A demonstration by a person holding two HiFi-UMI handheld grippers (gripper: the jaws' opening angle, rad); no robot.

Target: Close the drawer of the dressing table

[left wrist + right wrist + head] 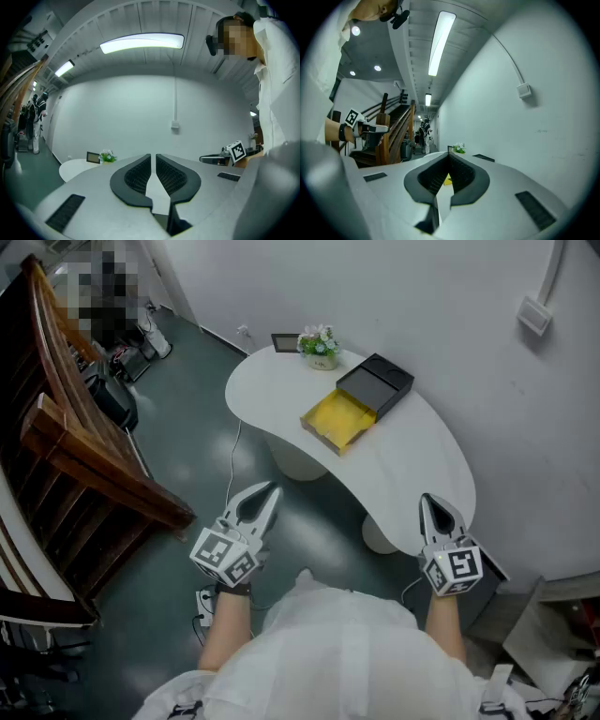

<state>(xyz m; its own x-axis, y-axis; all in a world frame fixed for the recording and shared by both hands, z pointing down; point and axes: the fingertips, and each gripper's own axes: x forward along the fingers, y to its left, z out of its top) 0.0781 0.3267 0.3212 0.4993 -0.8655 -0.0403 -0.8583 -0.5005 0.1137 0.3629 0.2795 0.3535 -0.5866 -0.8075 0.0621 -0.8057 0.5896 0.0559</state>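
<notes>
A black box [377, 385] stands on the white dressing table [422, 474], with its yellow drawer [339, 420] pulled out toward me. The left gripper [272, 489] hovers over the floor, short of the table's near left edge. Its jaws are all but together and nothing is between them [153, 156]. At the table's near right end the right gripper [427, 499] has its tips over the rim; it is shut and empty [449, 154]. A sliver of the yellow drawer [447, 179] shows between the right jaws, well ahead of them. Both grippers are far from the drawer.
A small flower pot [320, 345] and a dark picture frame [284, 341] stand at the table's far end. A wooden staircase [84, 456] fills the left side. A power strip [204, 601] with a cable lies on the floor. A wall box [534, 315] hangs at upper right.
</notes>
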